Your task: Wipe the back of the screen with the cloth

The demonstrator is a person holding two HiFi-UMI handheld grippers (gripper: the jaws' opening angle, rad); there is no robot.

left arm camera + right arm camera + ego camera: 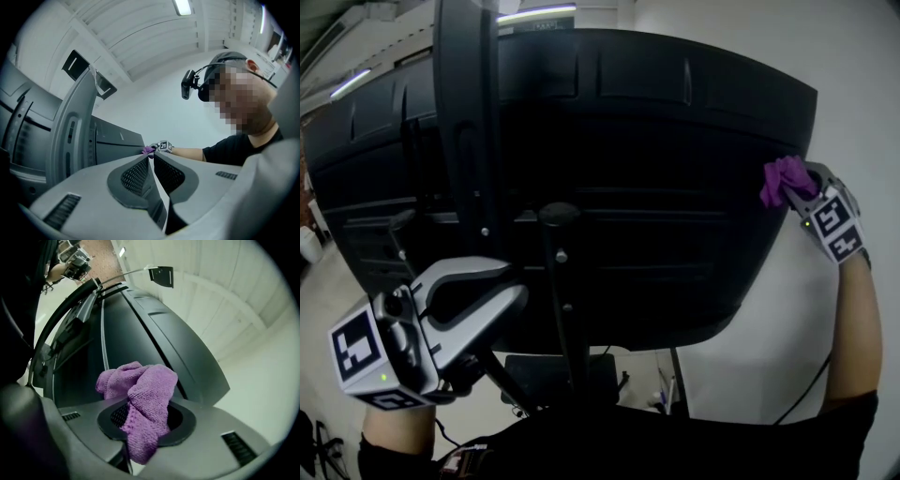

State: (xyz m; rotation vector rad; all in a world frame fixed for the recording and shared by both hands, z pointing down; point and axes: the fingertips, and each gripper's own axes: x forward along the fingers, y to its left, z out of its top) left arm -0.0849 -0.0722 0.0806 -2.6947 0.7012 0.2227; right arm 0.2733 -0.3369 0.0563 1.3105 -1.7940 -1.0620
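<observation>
At the right edge of the screen's black back (656,187), about halfway up, the right gripper (800,191) presses a bunched purple cloth (780,178) against the plastic. The right gripper view shows its two jaws closed on the cloth (145,394). One fold hangs down between the dark pads, and the rest puffs out ahead of the tips, touching the screen (136,329) close to its curved rim. Its marker cube (834,225) sits just off the screen's edge, and the bare forearm (853,328) runs down from it, beside the screen's lower right corner.

Below the screen's lower left part, the left gripper (517,284) is held clear of the plastic. The left gripper view shows its jaws brought together, tips meeting, with nothing between them (151,158). Past those tips, at the far end of the screen (117,138), the cloth (148,150) shows as a small purple spot.

A broad support arm (469,122) runs upright over the screen's left half. A thinner pole (567,309) with a round top stands in front of the screen's middle and runs down past its bottom edge. Above the screen's top edge a ceiling light (534,13) glows. To the screen's right lies a plain white wall (862,94).
</observation>
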